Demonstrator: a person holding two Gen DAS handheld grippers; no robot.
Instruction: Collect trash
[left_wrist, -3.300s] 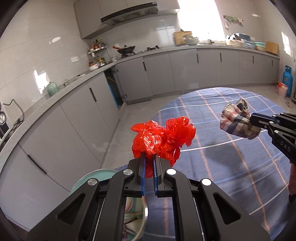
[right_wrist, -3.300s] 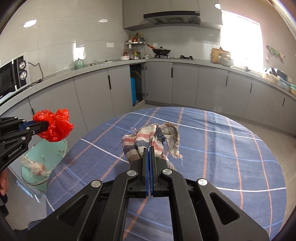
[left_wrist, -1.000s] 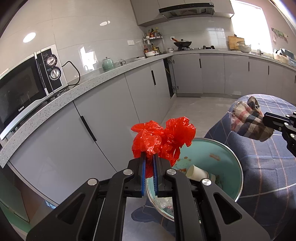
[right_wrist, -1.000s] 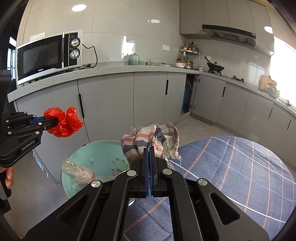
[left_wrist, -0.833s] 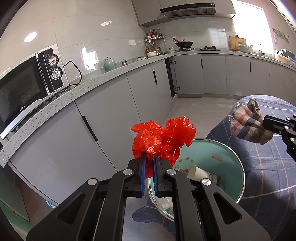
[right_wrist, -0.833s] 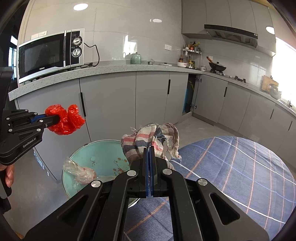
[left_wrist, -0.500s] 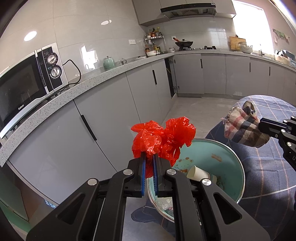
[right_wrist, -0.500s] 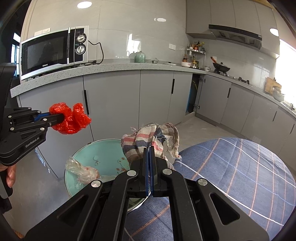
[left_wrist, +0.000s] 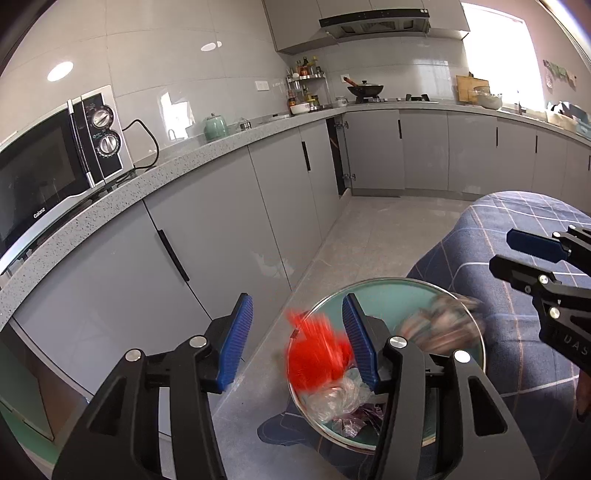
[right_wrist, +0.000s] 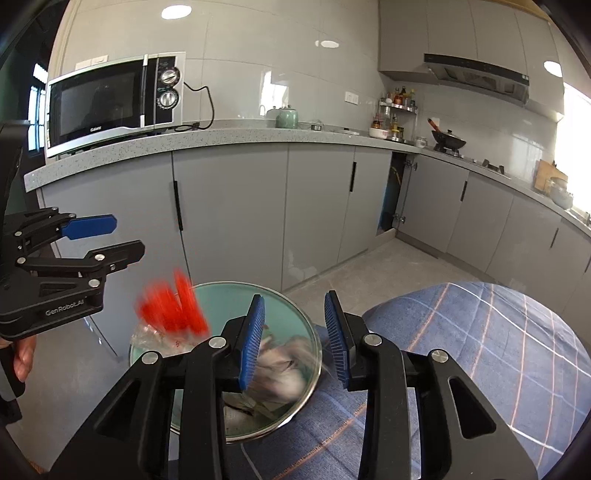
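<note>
Landmark: the round teal bin (left_wrist: 388, 291), open-topped with a shiny metal rim, standing on the grey floor between the grey cabinets (left_wrist: 122, 266) and the blue checked tablecloth (left_wrist: 517, 221).

Left gripper (left_wrist: 297, 339): jaws opening, blue ribbed pads well apart, nothing pressed between them. It hangs above the bin's cabinet-side rim.

Red plastic bag (left_wrist: 317, 354): crumpled, glossy, bright red, motion-blurred into streaks. It is loose in the air just over the bin's rim on the cabinet side, below the left gripper's pads and touching neither. From the right wrist view it shows as a red smear (right_wrist: 170, 306) over the bin's left rim.

Right gripper (right_wrist: 293, 332): jaws opening, pads apart, gripping nothing. It sits above the bin's tablecloth side.

Checked rag (left_wrist: 439, 325): faded plaid in grey, pink and tan, frayed and bunched, blurred. It is inside the bin's mouth on the tablecloth side, below the right gripper's pads and clear of them.

Already in the bin: a clear crinkled plastic wrapper (left_wrist: 340, 398) low against the near wall, under the red bag. Other scraps beneath it are too dark to identify.

A hand (right_wrist: 24, 354) holds the left gripper's handle, beyond the bin's left side.
</note>
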